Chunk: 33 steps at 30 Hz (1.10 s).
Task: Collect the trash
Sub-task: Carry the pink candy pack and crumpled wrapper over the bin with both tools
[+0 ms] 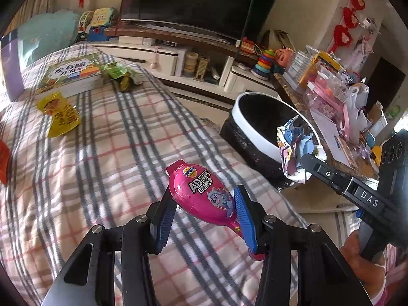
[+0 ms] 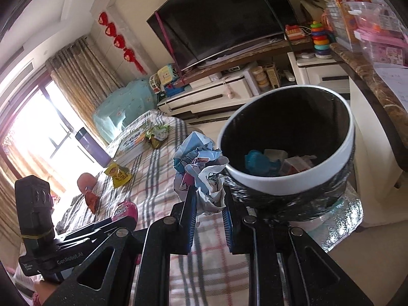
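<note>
My left gripper (image 1: 204, 201) is shut on a pink egg-shaped snack pack (image 1: 200, 195), held above the plaid bedspread (image 1: 102, 158); the same pack (image 2: 126, 210) shows at the lower left of the right wrist view. My right gripper (image 2: 207, 201) is shut on a crumpled blue-and-white wrapper (image 2: 201, 170), just left of the rim of a black trash bin with a white band (image 2: 288, 186). From the left wrist, that wrapper (image 1: 295, 148) hangs at the bin's (image 1: 257, 107) near rim. Some trash lies inside the bin.
On the bed lie a yellow wrapper (image 1: 60, 113), a green wrapper (image 1: 119, 75), a children's book (image 1: 70, 75) and something red (image 1: 3, 160) at the left edge. A cluttered table (image 1: 331, 107) stands right of the bin. A TV (image 1: 201, 2) stands behind.
</note>
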Motion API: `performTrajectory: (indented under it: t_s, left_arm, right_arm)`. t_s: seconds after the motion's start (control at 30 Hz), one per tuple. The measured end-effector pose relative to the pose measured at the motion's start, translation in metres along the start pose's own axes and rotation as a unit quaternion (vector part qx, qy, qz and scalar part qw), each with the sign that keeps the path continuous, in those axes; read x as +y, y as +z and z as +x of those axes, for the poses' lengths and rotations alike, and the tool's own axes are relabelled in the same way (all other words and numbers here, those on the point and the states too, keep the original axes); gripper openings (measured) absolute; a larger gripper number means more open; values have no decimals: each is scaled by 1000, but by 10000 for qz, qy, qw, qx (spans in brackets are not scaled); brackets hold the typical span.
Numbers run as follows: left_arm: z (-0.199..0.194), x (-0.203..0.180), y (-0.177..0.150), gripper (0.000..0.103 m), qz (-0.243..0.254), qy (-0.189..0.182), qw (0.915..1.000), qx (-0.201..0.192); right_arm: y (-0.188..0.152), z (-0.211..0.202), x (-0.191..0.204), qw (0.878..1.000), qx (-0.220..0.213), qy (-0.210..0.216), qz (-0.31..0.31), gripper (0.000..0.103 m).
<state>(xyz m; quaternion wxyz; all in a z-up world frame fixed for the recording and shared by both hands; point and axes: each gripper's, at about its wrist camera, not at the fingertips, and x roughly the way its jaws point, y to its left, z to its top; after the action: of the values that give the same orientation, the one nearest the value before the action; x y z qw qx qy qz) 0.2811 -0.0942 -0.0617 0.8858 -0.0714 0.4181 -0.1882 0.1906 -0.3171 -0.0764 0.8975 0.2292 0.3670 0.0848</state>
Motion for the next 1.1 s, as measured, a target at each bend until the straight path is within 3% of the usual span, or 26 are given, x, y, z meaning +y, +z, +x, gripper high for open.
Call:
performTrajectory:
  t_s: [0.6,1.1]
  left_arm:
    - [16,-29,20,44,384,-179,9991,-39]
    - [49,-54,59,44,516,-382,9979,-64]
  right_arm:
    - [8,-14,-30,9994,-193,-206,203,19]
    - [36,-16,-56,9982,-264,-496,199,19]
